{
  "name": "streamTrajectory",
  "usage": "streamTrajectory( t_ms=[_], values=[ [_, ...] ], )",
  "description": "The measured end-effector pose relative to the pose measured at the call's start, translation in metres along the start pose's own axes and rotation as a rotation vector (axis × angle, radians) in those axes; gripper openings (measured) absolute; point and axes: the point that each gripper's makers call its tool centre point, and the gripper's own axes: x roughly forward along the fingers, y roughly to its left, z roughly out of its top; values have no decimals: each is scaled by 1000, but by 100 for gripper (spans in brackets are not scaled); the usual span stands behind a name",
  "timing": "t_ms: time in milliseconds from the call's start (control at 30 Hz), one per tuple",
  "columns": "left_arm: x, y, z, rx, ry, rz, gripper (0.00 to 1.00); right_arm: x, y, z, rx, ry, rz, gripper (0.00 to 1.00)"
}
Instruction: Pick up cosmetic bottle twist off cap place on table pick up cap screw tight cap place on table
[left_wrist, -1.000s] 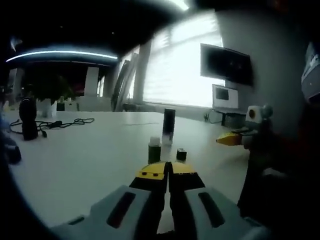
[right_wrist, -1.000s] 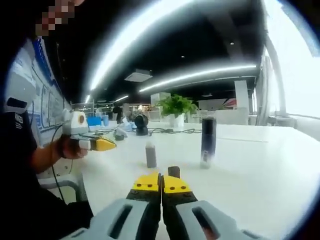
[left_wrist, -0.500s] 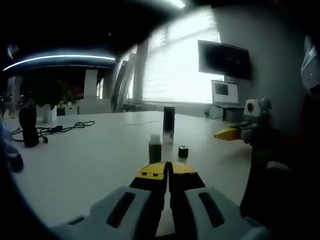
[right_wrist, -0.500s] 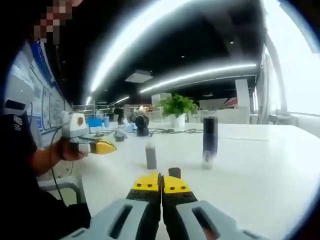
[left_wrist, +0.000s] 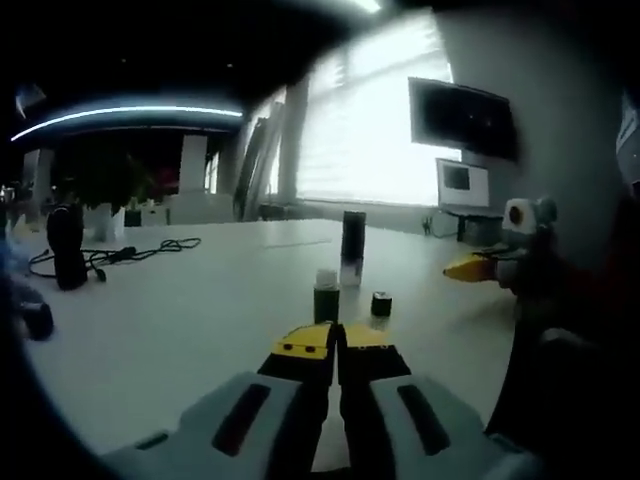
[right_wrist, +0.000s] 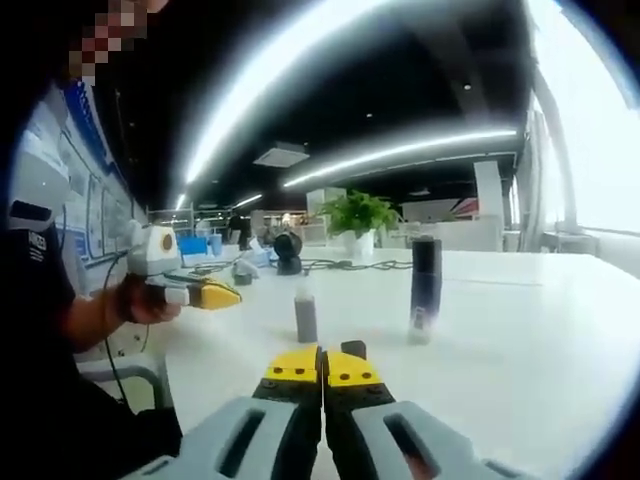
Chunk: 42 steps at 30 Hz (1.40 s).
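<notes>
Left gripper view: we see left gripper (left_wrist: 337, 338) with jaws pressed together, holding nothing; just beyond tips on white table (left_wrist: 180, 320) we count one small green bottle (left_wrist: 326, 295), one black cap (left_wrist: 381, 304) beside it, one tall dark bottle (left_wrist: 352, 248) behind; right gripper (left_wrist: 478, 266) off to side. Right gripper view: right gripper (right_wrist: 321, 367) jaws pressed together, empty; same small bottle (right_wrist: 305, 317), cap (right_wrist: 353, 348), tall bottle (right_wrist: 425, 288) ahead; left gripper (right_wrist: 222, 294) in person's hand (right_wrist: 145, 300).

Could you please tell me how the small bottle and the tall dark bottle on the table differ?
The small bottle is short, greenish, with a pale top; the tall bottle is about twice as high, black, with a pale base. The small bottle stands nearer the left claw. Both stand upright on the white table.
</notes>
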Motion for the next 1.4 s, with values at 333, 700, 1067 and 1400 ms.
streamTrajectory(
  t_ms=[333, 700, 1067, 1400],
  values=[
    [13, 6, 5, -22, -13, -11, 7, 3, 1, 4, -4, 0, 7, 0],
    [33, 5, 3, -6, -1, -37, 11, 9, -2, 6, -1, 0, 11, 0],
    [51, 7, -11, 17, 27, -41, 15, 13, -1, 4, 3, 3, 21, 0],
    [69, 2, -13, 26, 34, -57, 18, 14, -2, 1, 14, 3, 20, 0]
  ],
)
